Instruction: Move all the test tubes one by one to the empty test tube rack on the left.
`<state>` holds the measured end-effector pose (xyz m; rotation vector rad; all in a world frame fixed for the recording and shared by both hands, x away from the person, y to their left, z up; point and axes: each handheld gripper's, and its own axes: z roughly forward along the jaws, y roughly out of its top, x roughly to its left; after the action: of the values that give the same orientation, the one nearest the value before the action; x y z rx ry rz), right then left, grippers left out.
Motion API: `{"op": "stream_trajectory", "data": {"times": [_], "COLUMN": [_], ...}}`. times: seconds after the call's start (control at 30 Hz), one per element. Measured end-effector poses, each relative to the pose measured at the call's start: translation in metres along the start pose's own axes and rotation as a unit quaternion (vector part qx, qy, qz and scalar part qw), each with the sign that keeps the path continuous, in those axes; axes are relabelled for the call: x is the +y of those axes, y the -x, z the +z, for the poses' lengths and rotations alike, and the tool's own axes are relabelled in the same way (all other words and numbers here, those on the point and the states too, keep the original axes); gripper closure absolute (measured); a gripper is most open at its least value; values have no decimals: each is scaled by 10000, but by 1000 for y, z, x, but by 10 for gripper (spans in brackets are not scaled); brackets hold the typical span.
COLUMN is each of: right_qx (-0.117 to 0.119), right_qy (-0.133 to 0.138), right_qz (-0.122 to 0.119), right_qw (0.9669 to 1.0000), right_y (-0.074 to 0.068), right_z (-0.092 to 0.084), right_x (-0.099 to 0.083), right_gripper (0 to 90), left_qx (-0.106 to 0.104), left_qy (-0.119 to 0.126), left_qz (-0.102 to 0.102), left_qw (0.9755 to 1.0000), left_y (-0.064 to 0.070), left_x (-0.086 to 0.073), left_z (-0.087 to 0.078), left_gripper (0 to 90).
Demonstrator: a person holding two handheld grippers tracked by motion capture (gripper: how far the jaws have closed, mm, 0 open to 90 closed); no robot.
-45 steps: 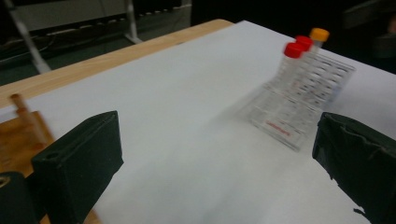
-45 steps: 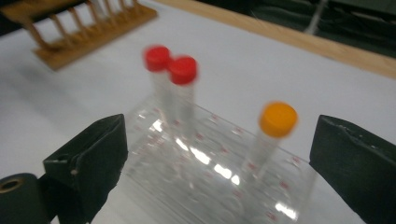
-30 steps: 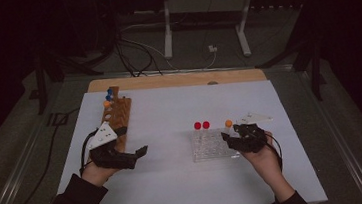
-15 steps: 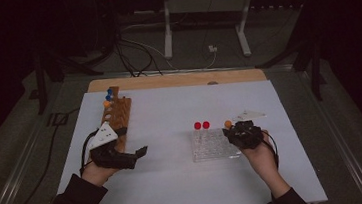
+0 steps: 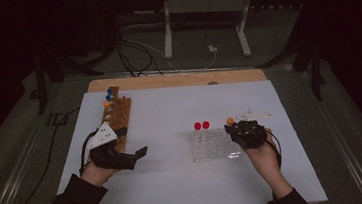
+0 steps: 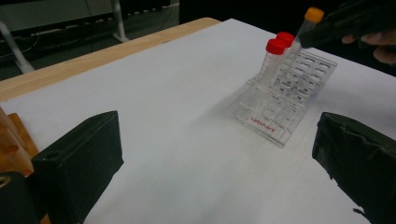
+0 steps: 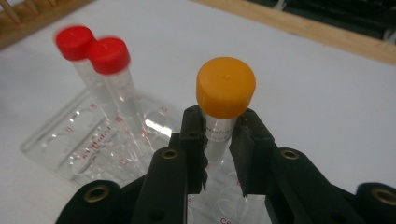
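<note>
A clear plastic tube rack (image 5: 213, 146) lies right of the table's middle with two red-capped tubes (image 5: 201, 125) upright in its far row. My right gripper (image 5: 237, 129) sits at the rack's right end. Its jaws have just been closing and are now shut on an orange-capped tube (image 7: 224, 93), gripping it just below the cap above the rack (image 7: 70, 144). The red-capped tubes (image 7: 93, 51) stand to its left. My left gripper (image 5: 124, 157) rests open at the left, its jaws wide apart with nothing between them (image 6: 215, 158), facing the rack (image 6: 285, 107).
A wooden tube rack (image 5: 117, 113) with blue- and orange-capped tubes stands at the left, just beyond my left hand. A small white object (image 5: 254, 113) lies behind my right gripper. A wooden board edge (image 5: 177, 80) runs along the back of the white tabletop.
The right hand has shifted only slightly at the clear rack's right end, with the orange-capped tube at its tip. The left hand and gripper have kept still.
</note>
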<state>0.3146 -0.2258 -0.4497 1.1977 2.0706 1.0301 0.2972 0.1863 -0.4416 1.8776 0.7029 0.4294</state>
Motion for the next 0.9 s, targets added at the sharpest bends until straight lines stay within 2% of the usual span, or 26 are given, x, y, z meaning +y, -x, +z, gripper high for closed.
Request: {"op": "stream_trajectory", "data": {"times": [0.3,0.43,0.63,0.9], "right_qx": [-25,176,411,877], "right_qy": [282,319,343,404], "right_qz": [-127,-142,-341,-518], "right_qw": [9995,9992,9980,9940], "right_y": [-4,-7,-22,-43], "right_z": [-26,-36,-45,-55], "right_x": [10,14,17,21], "right_gripper": [752,752,752,752], "left_qx": [-20,-42,-84,-197], "left_qy": [3,27,26,55], "left_qz": [24,27,26,55], "left_qw": [10000,10000,10000,9998], "left_y": [2,2,4,9], "left_x": [1,3,3,6], "left_z": [0,-2,-1,-1], "left_gripper": [25,25,25,25]}}
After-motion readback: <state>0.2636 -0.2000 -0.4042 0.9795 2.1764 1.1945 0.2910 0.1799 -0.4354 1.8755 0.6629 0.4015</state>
